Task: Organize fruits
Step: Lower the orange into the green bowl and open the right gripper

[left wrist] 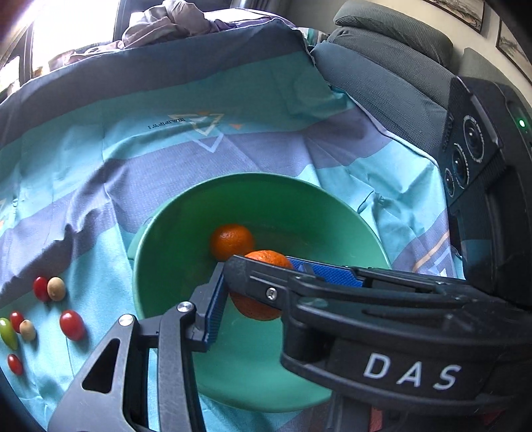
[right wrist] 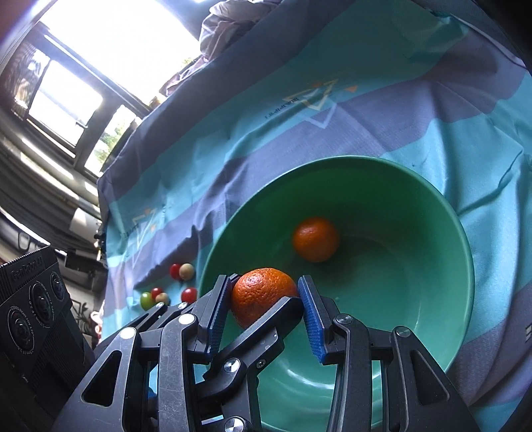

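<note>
A green bowl (left wrist: 173, 239) (right wrist: 432, 266) sits on a teal and purple cloth. One orange (left wrist: 231, 241) (right wrist: 316, 238) lies loose in the bowl. A second orange (left wrist: 257, 307) (right wrist: 262, 299) is above the bowl's near side, between blue-padded fingers. In the left wrist view the left gripper (left wrist: 252, 285) is shut on this orange, with the right gripper's body lying across it. In the right wrist view the right gripper (right wrist: 264, 294) has its pads at the orange's two sides, the left finger touching and the right finger close to it.
Several small red, tan and green fruits (left wrist: 71, 325) (right wrist: 189, 294) lie on the cloth (left wrist: 232, 149) left of the bowl. A grey sofa (left wrist: 382, 66) stands beyond the cloth at the right. Crumpled laundry (left wrist: 166, 20) lies at the far edge.
</note>
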Action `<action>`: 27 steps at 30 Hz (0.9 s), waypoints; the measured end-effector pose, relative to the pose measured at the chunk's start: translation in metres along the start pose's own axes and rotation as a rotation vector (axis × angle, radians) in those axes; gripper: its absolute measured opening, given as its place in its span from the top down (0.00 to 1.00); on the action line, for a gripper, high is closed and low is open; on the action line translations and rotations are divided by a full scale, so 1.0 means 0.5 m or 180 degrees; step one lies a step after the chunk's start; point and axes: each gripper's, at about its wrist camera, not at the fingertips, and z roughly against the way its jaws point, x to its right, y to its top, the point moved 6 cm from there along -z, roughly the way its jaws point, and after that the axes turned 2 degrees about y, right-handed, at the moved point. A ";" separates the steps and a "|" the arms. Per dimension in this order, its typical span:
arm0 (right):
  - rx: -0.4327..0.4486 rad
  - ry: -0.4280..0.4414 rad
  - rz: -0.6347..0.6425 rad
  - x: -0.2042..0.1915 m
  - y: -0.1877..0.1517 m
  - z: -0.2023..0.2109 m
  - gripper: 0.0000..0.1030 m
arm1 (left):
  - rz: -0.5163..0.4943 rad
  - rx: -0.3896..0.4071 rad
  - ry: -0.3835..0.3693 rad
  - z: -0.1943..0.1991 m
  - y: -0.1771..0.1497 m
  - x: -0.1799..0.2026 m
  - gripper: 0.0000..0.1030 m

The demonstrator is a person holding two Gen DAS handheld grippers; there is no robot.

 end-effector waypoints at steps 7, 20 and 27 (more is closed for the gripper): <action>-0.0053 -0.0133 -0.0048 0.016 0.001 -0.006 0.57 | 0.0059 -0.0082 -0.0116 -0.020 -0.005 0.001 0.59; -0.0167 -0.0261 -0.0060 0.030 -0.002 -0.019 0.57 | 0.0139 -0.0143 -0.0201 -0.036 -0.015 -0.006 0.59; -0.0178 -0.0289 -0.0068 0.032 -0.002 -0.023 0.57 | 0.0136 -0.0169 -0.0213 -0.042 -0.016 -0.005 0.59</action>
